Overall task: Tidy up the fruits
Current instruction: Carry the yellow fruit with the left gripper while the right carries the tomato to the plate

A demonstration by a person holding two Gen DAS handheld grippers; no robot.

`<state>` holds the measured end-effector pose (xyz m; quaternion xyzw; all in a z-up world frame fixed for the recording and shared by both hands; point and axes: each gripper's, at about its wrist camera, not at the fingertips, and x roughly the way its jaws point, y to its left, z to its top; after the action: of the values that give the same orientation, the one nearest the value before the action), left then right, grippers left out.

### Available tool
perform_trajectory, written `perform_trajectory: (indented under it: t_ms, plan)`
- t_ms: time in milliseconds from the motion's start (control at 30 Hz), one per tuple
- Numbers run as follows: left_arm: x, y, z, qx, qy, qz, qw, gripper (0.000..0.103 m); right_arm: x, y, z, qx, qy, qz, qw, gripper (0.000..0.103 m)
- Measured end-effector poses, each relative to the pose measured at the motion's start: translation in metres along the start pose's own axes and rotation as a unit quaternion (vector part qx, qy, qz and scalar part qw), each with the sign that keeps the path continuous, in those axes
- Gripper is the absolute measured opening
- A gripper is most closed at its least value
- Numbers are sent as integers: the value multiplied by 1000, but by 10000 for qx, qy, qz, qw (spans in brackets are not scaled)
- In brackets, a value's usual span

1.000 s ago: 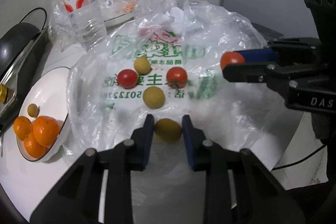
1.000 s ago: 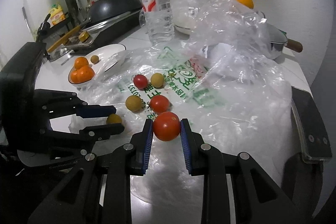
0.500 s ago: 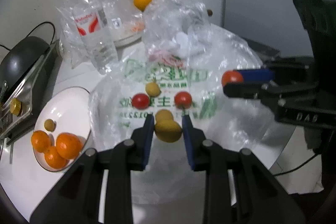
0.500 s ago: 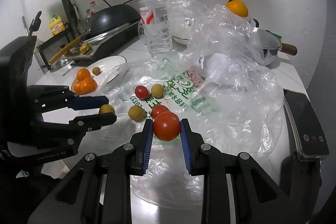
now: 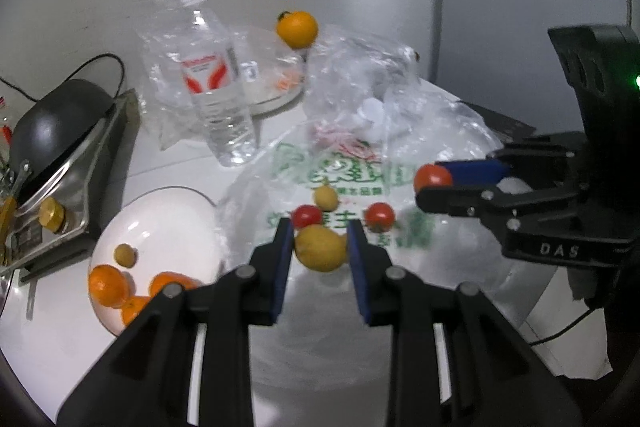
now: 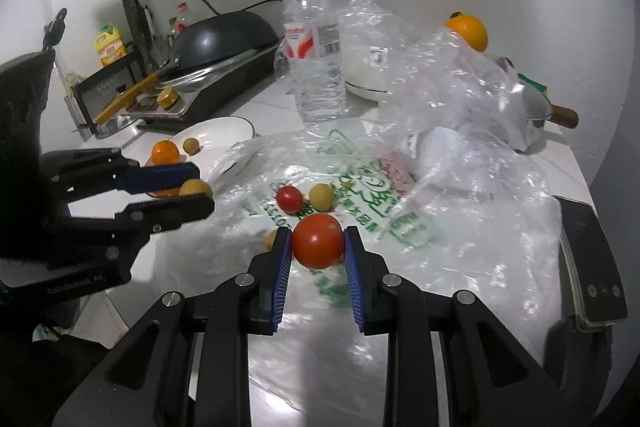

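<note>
My left gripper (image 5: 320, 249) is shut on a yellow-green fruit (image 5: 320, 247) and holds it above the plastic bag; it also shows in the right wrist view (image 6: 192, 189). My right gripper (image 6: 317, 247) is shut on a red tomato (image 6: 317, 239), also seen in the left wrist view (image 5: 433, 177). On the printed plastic bag (image 5: 360, 163) lie two small tomatoes (image 5: 306, 215) (image 5: 379, 214) and a yellow-green fruit (image 5: 325, 197). A white plate (image 5: 160, 219) at the left holds several oranges (image 5: 105, 285) and one small yellow-green fruit (image 5: 125, 254).
A water bottle (image 5: 218, 99) stands behind the bag. An orange (image 5: 297, 29) sits on crumpled plastic at the back, over a white dish (image 5: 276, 99). A black wok (image 6: 224, 39) on a stove is at the left. A dark device (image 6: 592, 267) lies at the table's right edge.
My left gripper has lifted the yellow-green fruit off the bag and risen higher. My right gripper has also risen with the tomato.
</note>
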<state>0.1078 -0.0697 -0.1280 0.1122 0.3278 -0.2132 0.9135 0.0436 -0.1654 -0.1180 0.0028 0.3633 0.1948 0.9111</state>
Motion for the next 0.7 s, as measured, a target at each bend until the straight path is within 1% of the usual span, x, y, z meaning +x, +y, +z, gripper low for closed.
perform_trajectory:
  t_ms: [100,500,700]
  plan:
    - [-6,12,-2,-67,-144,70,9998,28,3,11,5,-65,-3,24,10000,28]
    - [-17,62,-16,-299,-287,197,9989,28,22,46,28,-292,70,-27,9995,28]
    - [-21,82,-24,-376,-407,252,9981,28,32,65,41,-509,153,-122,9985,28]
